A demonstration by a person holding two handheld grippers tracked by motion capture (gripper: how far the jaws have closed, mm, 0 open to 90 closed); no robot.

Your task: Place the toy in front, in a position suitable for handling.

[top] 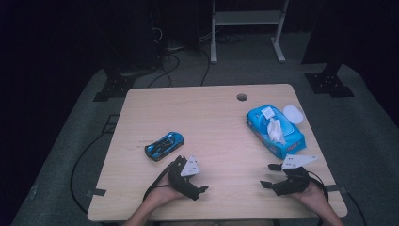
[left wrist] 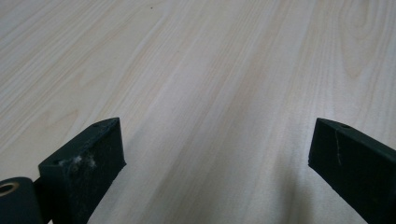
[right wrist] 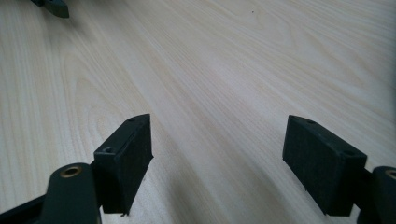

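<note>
Resting near the front edge of the worktop (top: 211, 117), both idle; start stage, likely. Left hand-held gripper (top: 195, 181) wide open, empty, near blue toy car (top: 164, 145). Right hand-held gripper (top: 268, 176) wide open, empty, below blue wet-wipes pack (top: 275, 130). Next: reach, align jaws around car.

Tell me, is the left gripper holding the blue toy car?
No, the left gripper is open over bare table, and the toy car lies apart.

No lettering could be read anywhere; the blue wipes pack (top: 276, 132) carried a small white label and some red print on its near end, both too blurred to make out
</note>
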